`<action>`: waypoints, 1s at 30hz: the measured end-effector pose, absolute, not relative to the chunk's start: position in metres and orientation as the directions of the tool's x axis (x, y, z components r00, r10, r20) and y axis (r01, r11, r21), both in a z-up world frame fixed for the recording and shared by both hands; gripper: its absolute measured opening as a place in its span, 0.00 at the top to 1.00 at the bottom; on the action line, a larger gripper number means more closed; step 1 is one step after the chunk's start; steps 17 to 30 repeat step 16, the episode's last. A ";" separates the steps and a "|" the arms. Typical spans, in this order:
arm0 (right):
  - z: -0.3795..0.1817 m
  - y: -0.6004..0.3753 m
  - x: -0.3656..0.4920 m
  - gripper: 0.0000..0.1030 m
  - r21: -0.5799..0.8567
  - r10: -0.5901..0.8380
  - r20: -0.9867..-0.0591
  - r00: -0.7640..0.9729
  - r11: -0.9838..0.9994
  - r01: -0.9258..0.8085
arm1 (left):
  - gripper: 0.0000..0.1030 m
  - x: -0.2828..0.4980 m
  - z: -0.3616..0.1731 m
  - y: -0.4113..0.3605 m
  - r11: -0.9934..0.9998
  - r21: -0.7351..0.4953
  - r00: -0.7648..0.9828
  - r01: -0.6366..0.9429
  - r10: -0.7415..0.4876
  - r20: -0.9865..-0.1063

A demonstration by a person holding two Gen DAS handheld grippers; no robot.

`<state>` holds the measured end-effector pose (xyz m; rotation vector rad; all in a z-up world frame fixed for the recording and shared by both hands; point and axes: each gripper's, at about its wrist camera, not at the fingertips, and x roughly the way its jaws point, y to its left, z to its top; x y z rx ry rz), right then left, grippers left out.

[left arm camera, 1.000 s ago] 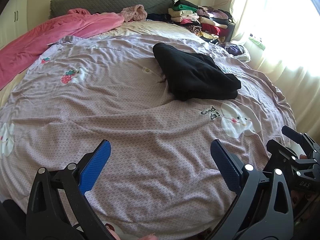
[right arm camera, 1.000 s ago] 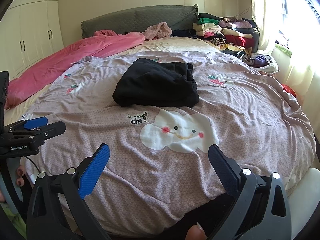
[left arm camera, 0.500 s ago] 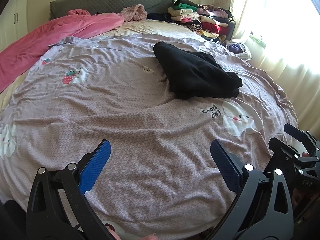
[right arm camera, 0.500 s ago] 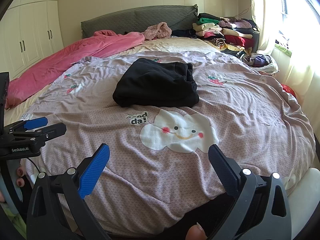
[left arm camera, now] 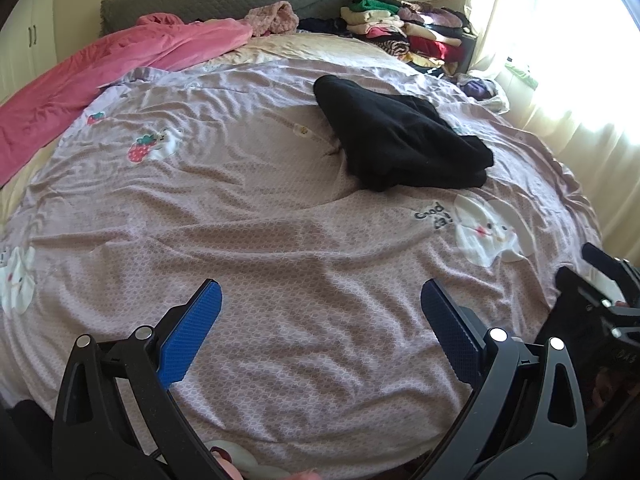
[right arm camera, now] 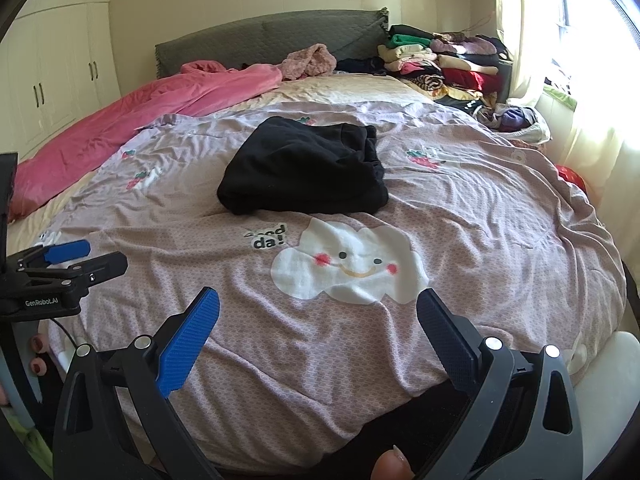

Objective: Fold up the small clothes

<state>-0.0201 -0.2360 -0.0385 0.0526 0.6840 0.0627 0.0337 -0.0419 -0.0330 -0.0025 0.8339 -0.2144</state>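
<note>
Black garment (right arm camera: 304,170), lying on the lilac bedcover (right arm camera: 460,200) near the middle of the bed, straight ahead of and well beyond both hand-held grippers. Seen from the right hand-held gripper (right arm camera: 318,334), it sits directly forward, just past the "Good da!" lettering (right arm camera: 267,237) and the smiling cloud print (right arm camera: 348,260); seen from the left hand-held gripper (left arm camera: 320,330), the same black garment (left arm camera: 400,140) lies forward and off to the right, with its long axis running diagonally from far-left to near-right. The right hand-held gripper thus appears to have the more direct approach, though neither is close to the cloth. Both hand-held grippers hover over the near edge of the bed with their blue-padded fingers (right arm camera: 188,334) spread wide and nothing between them. The garment reads as a dark, soft, already roughly doubled bundle: layered edges show at its near side, and a bunched band, possibly a waistband, shows at its far-right corner; the kind of garment cannot be told. A pink blanket (right arm camera: 160,108) and a stack of clothes (right arm camera: 440,64) lie well apart at the head of the bed.
</note>
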 end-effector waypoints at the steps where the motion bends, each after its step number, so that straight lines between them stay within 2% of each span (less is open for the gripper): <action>1: -0.038 -0.238 -0.020 0.04 0.072 0.066 -0.628 0.775 0.997 -0.027 | 0.09 0.034 -0.033 -0.043 0.978 -0.084 0.648 0.191 -0.190 -0.737; 4: -0.033 -0.260 -0.028 0.04 0.102 0.017 -0.614 0.789 0.993 0.058 | 0.09 0.035 -0.034 -0.037 0.972 -0.127 0.634 0.198 -0.226 -0.740; 7: -0.025 -0.293 -0.038 0.05 0.133 -0.051 -0.595 0.802 0.978 0.161 | 0.09 0.038 -0.027 -0.023 0.977 -0.132 0.653 0.170 -0.212 -0.727; 10: -0.015 -0.356 -0.057 0.05 0.155 -0.172 -0.586 0.792 0.936 0.317 | 0.09 0.058 -0.017 0.018 0.986 -0.152 0.676 0.071 -0.160 -0.719; 12: -0.014 -0.404 -0.073 0.05 0.139 -0.277 -0.594 0.755 0.889 0.436 | 0.09 0.078 -0.010 0.064 0.988 -0.149 0.682 -0.039 -0.082 -0.726; 16: -0.036 -0.520 -0.116 0.05 0.085 -0.482 -0.658 0.579 0.716 0.693 | 0.09 0.111 -0.003 0.171 0.961 -0.032 0.661 -0.275 0.165 -0.732; 30: -0.036 -0.520 -0.116 0.05 0.085 -0.482 -0.658 0.579 0.716 0.693 | 0.09 0.111 -0.003 0.171 0.961 -0.032 0.661 -0.275 0.165 -0.732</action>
